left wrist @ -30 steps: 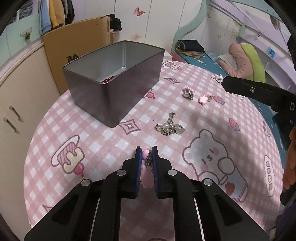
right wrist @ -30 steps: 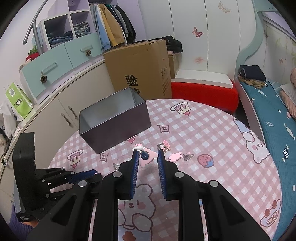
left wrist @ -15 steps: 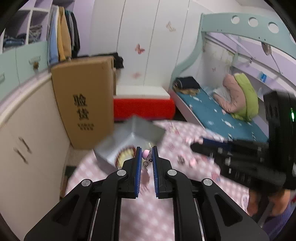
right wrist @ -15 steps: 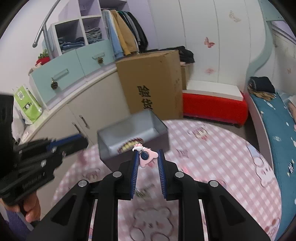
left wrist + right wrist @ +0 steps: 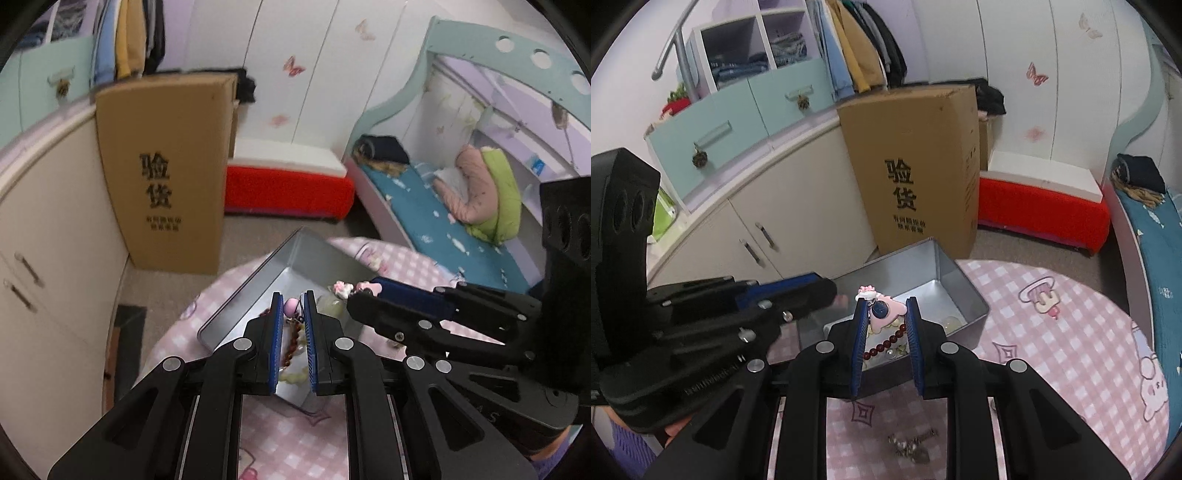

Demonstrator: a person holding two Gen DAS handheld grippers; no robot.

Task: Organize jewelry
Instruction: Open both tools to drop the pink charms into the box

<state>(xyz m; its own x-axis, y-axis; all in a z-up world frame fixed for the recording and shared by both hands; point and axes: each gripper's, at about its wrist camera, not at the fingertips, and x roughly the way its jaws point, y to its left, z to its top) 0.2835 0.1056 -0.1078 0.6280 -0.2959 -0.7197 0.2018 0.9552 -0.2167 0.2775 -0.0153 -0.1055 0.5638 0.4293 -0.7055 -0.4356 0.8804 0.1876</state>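
Because both pieces go into the metal tin (image 5: pixel 964 291), the left gripper (image 5: pixel 293 308) clamps a pink-beaded charm (image 5: pixel 290 306) and the right gripper (image 5: pixel 886 308) a pink pendant (image 5: pixel 882 312), apparently above its opening.

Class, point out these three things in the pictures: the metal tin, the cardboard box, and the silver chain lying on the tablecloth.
metal tin (image 5: pixel 964 284): right wrist view, inner right wall.
cardboard box (image 5: pixel 908 162): right wrist view, printed front face.
silver chain (image 5: pixel 910 445): right wrist view, middle of the tangle.
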